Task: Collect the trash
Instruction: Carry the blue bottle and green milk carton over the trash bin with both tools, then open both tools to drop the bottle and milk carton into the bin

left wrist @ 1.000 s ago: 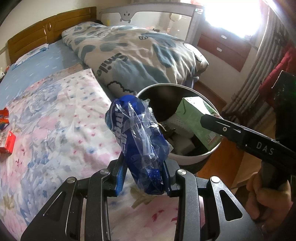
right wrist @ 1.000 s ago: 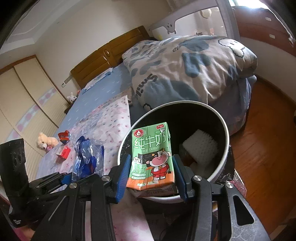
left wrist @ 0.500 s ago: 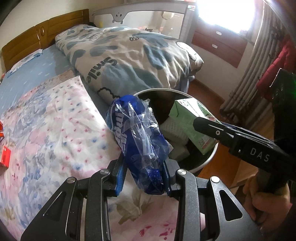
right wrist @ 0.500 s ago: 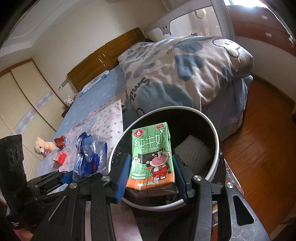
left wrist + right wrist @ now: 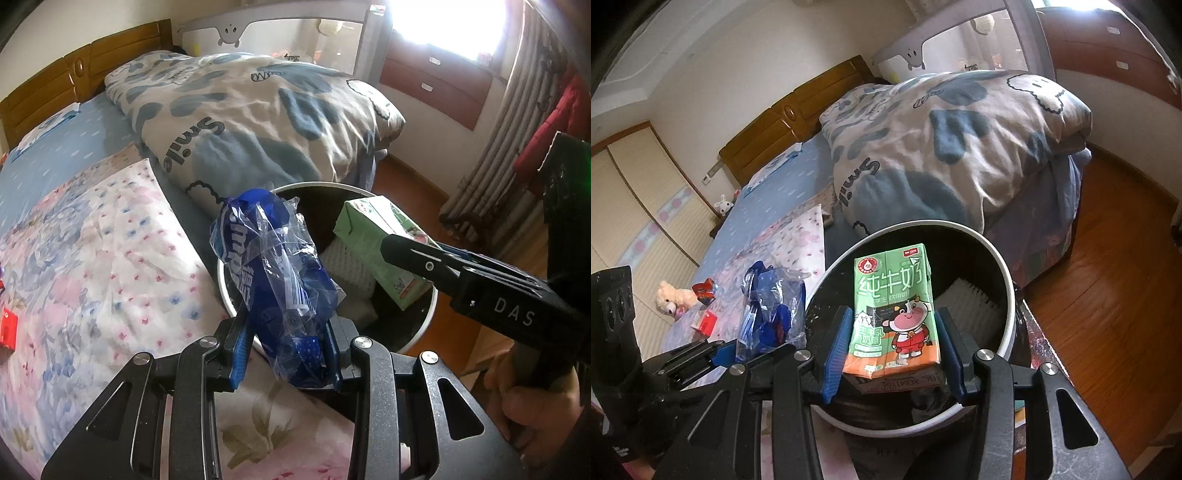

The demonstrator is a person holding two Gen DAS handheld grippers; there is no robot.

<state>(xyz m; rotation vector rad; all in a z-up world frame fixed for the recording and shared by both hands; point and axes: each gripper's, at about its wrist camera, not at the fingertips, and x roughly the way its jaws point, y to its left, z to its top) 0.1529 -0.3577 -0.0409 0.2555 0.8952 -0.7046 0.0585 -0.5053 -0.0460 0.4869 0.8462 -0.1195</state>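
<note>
Sunlit bedroom: brown wooden headboard (image 5: 798,110) against a cream wall (image 5: 738,66), glossy wooden floor (image 5: 1108,314), glaring bright window (image 5: 443,26), striped grey curtains (image 5: 491,147).

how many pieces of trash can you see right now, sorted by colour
Blue: 1, the crinkled blue and clear plastic wrapper held in the left hand-held gripper.
Green: 1, the green cardboard milk carton held in the right hand-held gripper over the round white-rimmed trash bin.
White: 1, the ribbed white foam piece in the bin.
Red: 2, small red packets on the bed.
Total: 5

Bed (image 5: 55,166): rolled quilt (image 5: 258,122), floral sheet (image 5: 110,258), red packets (image 5: 705,321).
</note>
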